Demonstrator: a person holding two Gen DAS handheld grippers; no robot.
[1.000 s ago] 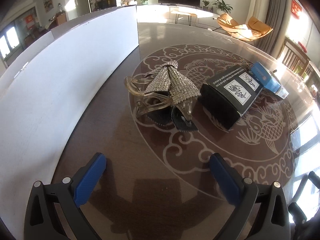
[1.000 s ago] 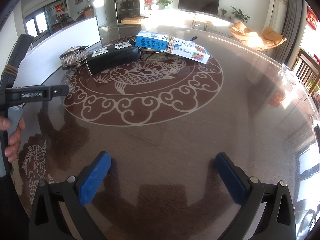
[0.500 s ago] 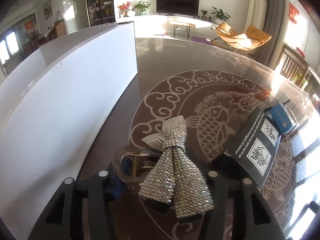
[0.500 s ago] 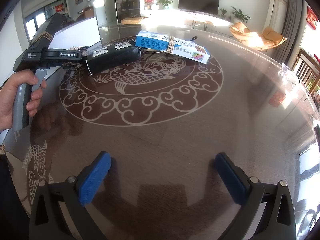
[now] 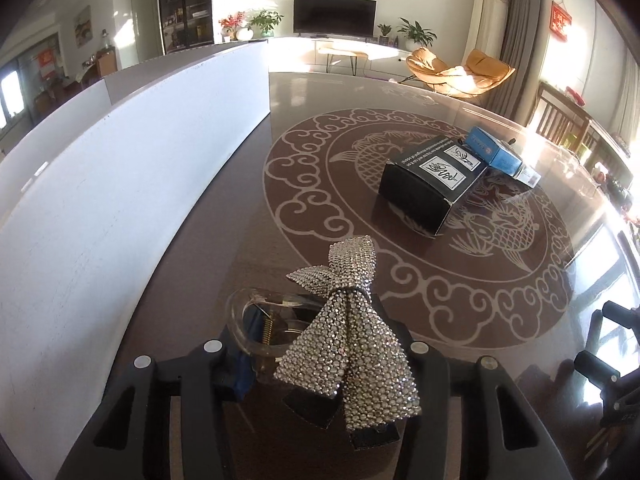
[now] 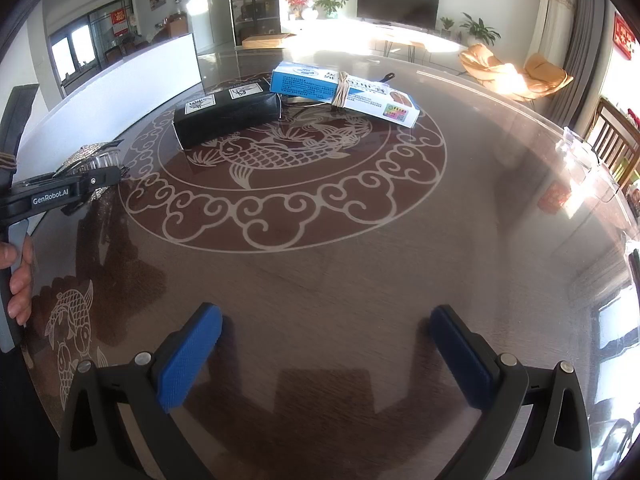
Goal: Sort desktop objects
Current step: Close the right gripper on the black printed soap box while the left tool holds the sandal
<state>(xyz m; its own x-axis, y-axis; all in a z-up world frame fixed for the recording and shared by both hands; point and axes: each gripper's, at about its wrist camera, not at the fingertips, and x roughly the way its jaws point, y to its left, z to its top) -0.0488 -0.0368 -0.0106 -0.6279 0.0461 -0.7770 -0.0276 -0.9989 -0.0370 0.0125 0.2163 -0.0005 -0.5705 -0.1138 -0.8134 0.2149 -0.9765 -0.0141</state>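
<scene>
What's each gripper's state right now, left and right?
Left gripper: closed on the rhinestone bow hair clip.
Right gripper: open, holding nothing, above the table.

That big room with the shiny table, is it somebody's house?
Most likely a home living room: a television on the far wall, orange lounge chairs in the sun, potted plants, and a round glass-topped table with fish patterns.
</scene>
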